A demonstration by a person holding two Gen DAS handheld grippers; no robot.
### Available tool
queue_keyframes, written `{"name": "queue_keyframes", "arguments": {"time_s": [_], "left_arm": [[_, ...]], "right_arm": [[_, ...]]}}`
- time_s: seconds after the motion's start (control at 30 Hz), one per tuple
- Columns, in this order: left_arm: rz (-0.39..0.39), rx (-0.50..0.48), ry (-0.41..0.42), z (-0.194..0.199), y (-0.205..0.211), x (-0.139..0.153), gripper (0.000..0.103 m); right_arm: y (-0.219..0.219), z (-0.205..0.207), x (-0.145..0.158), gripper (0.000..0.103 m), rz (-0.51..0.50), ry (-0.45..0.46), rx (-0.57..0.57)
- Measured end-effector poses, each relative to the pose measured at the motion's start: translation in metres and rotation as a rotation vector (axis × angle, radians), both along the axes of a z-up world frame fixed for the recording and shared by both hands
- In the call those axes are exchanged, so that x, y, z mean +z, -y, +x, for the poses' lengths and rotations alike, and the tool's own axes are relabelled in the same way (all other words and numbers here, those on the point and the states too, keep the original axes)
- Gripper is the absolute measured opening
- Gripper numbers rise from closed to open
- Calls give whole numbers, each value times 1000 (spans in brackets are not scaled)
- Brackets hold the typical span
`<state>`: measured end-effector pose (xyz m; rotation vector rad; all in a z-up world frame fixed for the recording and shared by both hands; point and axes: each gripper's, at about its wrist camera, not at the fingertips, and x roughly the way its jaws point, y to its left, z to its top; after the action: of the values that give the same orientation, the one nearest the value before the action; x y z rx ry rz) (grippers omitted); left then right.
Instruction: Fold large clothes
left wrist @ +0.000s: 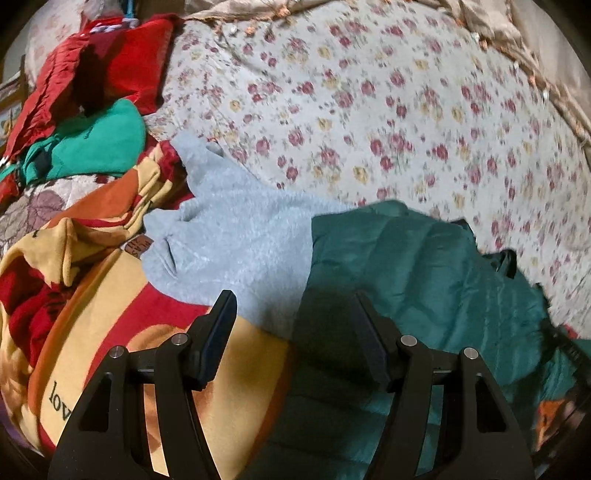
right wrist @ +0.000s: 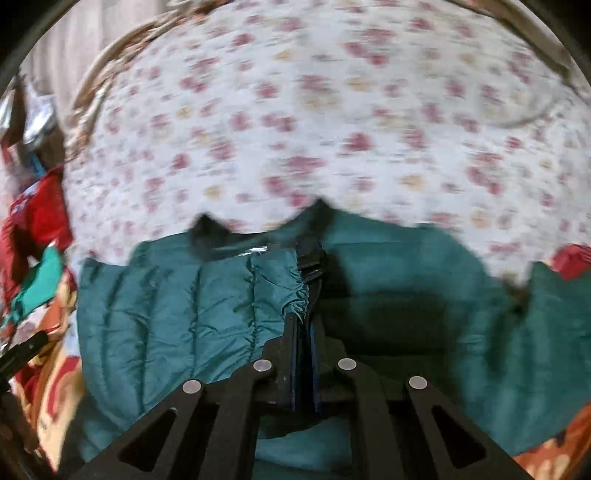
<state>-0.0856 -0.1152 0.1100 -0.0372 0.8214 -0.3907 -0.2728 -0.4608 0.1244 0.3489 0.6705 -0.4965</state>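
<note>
A dark teal quilted jacket (left wrist: 417, 266) lies on a bed with a floral cover (left wrist: 369, 110). My left gripper (left wrist: 295, 299) is open and empty, hovering over the jacket's left edge and a light blue fuzzy sweater (left wrist: 236, 236). In the right wrist view the teal jacket (right wrist: 177, 314) fills the lower half, with its dark collar at the top. My right gripper (right wrist: 304, 319) is shut on a gathered edge of the jacket near its zipper line. The right wrist view is blurred by motion.
A yellow, red and orange blanket (left wrist: 122, 332) lies at the left under the sweater. A green garment (left wrist: 96, 144) and red clothes (left wrist: 96, 70) are piled at the far left. A beige fringed cloth (left wrist: 498, 33) edges the bed's far side.
</note>
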Motion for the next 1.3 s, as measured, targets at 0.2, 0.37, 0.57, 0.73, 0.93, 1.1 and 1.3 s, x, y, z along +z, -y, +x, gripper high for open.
{"name": "queue_keyframes", "arguments": {"time_s": [0.2,0.37,0.57,0.73,0.93,1.1,1.3], "left_arm": [[51,-28,2,-4,14,-12,64],[83,-46,9,-6,22,-19,64],[95,-54,27,-11,25,-19,64],[93,-58,40,-15,26,-15,64],[90,-76,36,-20,34,-11,64],[86,-94,43,-22,49,-10,64],[106,-119,13,-13,73,-23,64]], "right_arm": [[32,-25,-13,5,-28,-48,-85],[47,-18,-34,5,-49,-107,-122],[45,-5,-43,5,-98,-152,-109],[42,-19,-31,34,-55,-125,-109],[19,-41,-5,47,-26,-42,-66],[-15,-28,0,47,-45,-36,109],[-3,3,-37,47,-47,-145,74]]}}
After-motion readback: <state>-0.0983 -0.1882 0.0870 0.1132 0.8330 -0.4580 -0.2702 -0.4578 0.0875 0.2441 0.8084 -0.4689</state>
